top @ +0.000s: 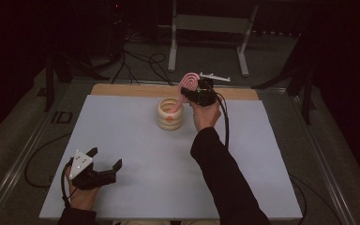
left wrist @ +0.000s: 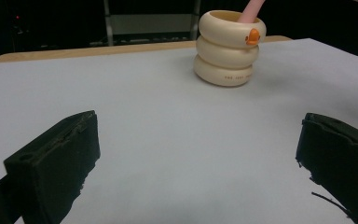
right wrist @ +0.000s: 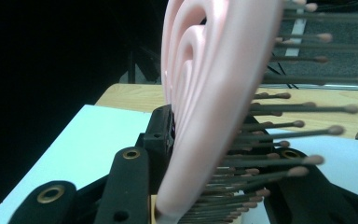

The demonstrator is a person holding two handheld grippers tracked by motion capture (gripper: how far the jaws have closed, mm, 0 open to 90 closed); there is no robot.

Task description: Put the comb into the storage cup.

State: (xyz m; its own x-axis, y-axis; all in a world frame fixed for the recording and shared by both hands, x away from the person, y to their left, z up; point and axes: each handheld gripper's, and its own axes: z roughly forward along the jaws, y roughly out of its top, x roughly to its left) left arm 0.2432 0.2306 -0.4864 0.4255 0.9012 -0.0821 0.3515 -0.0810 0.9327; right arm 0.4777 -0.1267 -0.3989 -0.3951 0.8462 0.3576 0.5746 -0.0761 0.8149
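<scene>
Dark floor and loose cables surround your worktop (top: 122,154), a pale sheet with a strip of bare wood along its far edge; a grey metal stand (top: 211,28) sits on the floor beyond that edge.

Your right gripper (top: 194,93) is up near the far edge, just right of centre, and its jaws are clamped on the pink hairbrush (top: 187,84). In the right gripper view the brush head (right wrist: 214,93) stands between the black jaws, its ridged pink back to the left and its bristles pointing right. From the high view the brush leans, head up toward the wooden strip and handle slanting down into the cream holder (top: 170,114). That holder (three stacked rings with a small orange duck face on the side) stands upright on the worktop near the middle of the far edge, just left of your right hand (top: 205,115). In the left gripper view the holder (left wrist: 228,46) shows the pink handle rising from its mouth; whether the handle tip rests on the holder's bottom you cannot tell.

Your left gripper (top: 105,161) lies low by the near left corner, well apart from the holder, with its jaws spread wide and bare worktop between them. Its grey three-cornered plate (top: 79,163) faces up.
</scene>
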